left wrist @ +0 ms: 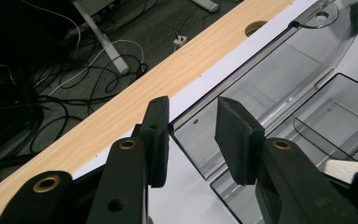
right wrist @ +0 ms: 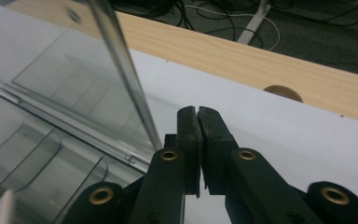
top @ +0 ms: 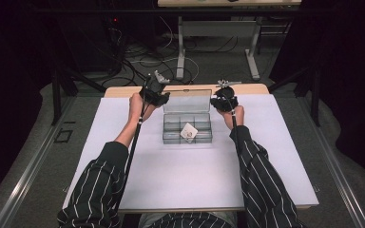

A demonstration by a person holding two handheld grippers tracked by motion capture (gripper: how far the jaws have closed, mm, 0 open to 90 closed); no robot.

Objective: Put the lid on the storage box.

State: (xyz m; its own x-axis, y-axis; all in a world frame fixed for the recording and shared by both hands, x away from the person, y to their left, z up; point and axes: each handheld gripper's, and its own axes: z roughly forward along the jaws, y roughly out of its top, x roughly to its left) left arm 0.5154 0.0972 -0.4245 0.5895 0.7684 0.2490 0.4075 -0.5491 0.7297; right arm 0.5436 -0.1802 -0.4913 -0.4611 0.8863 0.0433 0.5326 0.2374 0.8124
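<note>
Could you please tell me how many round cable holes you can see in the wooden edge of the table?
2. One hole lies in the wooden strip beyond the open lid's corner, in the left gripper view. The other lies past the shut tongs in the right gripper view.

Lab-like recording room; black curtains [top: 9,71]; loose cables [top: 138,59] on grey floor; white-topped table [top: 190,175].

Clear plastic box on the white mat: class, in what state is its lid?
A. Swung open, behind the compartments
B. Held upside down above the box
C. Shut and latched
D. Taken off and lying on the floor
A: the lid stands open behind the box and its compartments, hinged at the rear edge.
</note>
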